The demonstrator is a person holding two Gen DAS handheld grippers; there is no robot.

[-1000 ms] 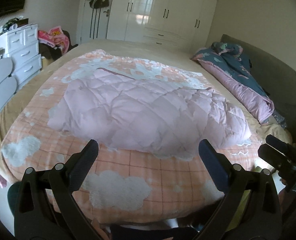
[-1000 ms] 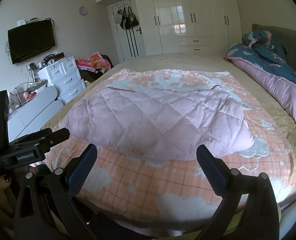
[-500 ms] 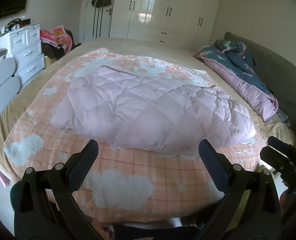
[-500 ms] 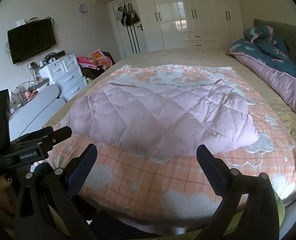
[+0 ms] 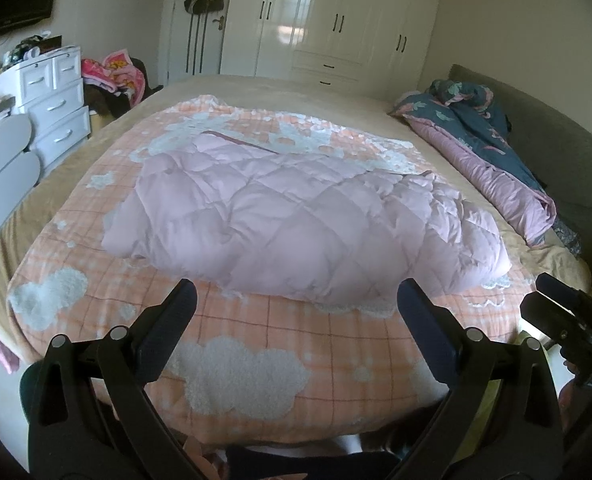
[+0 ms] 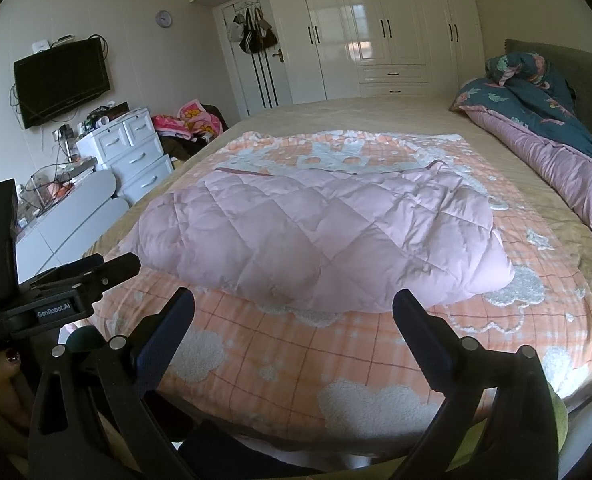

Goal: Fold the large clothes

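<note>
A large pale pink quilted garment (image 5: 304,220) (image 6: 320,240) lies spread across the middle of the bed, on an orange checked blanket (image 5: 255,344) (image 6: 296,352) with white fluffy clouds. My left gripper (image 5: 296,308) is open and empty, held above the blanket's near edge, short of the garment. My right gripper (image 6: 293,312) is likewise open and empty, facing the garment's near hem. Each tool shows in the other's view: the right one (image 5: 568,320) at the right edge, the left one (image 6: 55,292) at the left, held by a hand (image 6: 3,368).
A rolled dark blue and pink duvet (image 5: 488,148) (image 6: 548,140) lies along the bed's right side by a grey headboard (image 5: 556,136). White drawers (image 5: 55,100) and a low white unit (image 6: 71,224) stand left. White wardrobes (image 6: 376,28) fill the far wall.
Both grippers have tilted slightly, so the garment sits a little lower and larger in view. Both stay open; the garment has not moved.
</note>
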